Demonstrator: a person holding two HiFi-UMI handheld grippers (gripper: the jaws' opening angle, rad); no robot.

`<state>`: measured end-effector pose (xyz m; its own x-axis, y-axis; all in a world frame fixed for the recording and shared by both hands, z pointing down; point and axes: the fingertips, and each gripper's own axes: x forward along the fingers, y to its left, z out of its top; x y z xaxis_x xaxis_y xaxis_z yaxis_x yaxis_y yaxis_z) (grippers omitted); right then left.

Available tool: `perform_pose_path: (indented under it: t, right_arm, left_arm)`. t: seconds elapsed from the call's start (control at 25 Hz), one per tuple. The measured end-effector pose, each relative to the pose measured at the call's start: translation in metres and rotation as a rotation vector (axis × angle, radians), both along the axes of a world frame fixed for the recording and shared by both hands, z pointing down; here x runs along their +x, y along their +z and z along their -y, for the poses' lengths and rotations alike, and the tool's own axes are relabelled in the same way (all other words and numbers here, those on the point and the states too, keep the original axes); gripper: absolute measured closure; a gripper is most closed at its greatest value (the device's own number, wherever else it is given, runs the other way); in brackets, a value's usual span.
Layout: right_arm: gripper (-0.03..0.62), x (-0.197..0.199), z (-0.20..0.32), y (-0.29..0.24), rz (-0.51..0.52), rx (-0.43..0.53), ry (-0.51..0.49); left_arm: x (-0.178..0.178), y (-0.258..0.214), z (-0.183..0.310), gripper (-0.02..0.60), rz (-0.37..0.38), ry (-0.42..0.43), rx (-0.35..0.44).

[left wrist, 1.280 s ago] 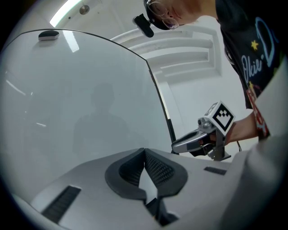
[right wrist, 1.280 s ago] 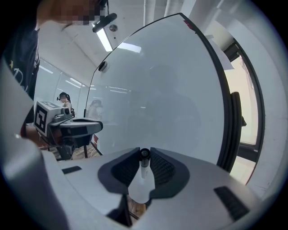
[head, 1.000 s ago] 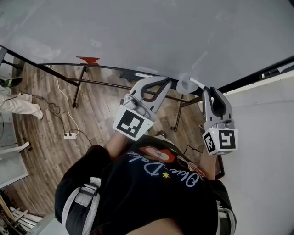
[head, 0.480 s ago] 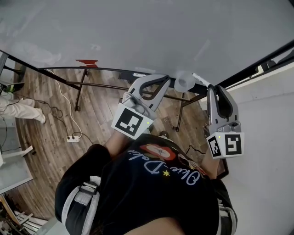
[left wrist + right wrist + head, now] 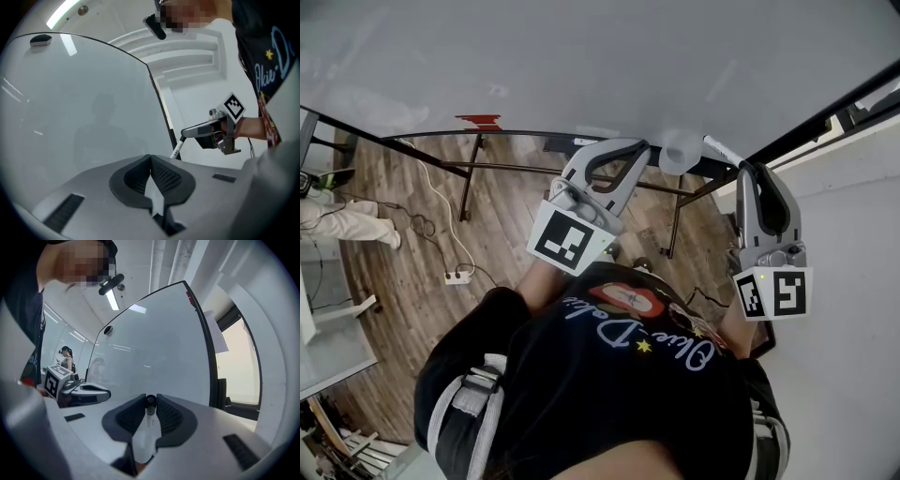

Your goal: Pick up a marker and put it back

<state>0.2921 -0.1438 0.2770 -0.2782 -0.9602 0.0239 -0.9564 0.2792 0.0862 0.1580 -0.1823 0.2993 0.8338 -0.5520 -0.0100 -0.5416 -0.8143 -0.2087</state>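
The right claw (image 5: 150, 400) is clamped on a marker (image 5: 149, 414). Its two ribbed pads press the white barrel from both sides, and the dark end pokes out just past the tips toward 12 o'clock in the right gripper view. In the head view the marker juts from this claw toward 10 o'clock, its end close to the whiteboard (image 5: 581, 66); I cannot tell whether it touches. The left claw (image 5: 150, 158) is closed with nothing in it, its pads meeting at the tips, and it points at the same whiteboard. In the head view it sits at 9 o'clock from the right claw, the two well apart. In the left gripper view the right claw shows at 2 o'clock, with the marker slanting down from it beside the board's black frame (image 5: 161, 110). Below the board lies a wooden floor (image 5: 403, 234), with a power strip (image 5: 445, 277) and a white cable (image 5: 431, 192) at 8 o'clock from the left claw. A red mark (image 5: 480, 122) sits at the board's lower edge.
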Motion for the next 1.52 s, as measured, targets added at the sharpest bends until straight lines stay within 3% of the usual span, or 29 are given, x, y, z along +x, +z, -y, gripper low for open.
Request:
perform_pose_path:
  t: [1.12, 1.52]
  right_arm:
    - [0.523, -0.002, 0.006, 0.009, 0.017, -0.013, -0.017]
    - [0.523, -0.013, 0.026, 0.041, 0.007, -0.075, -0.062]
  left_arm:
    - [-0.007, 0.007, 0.001, 0.578, 0.009, -0.035, -0.016]
    - [-0.025, 0.009, 0.003, 0.578, 0.033, -0.096, -0.019]
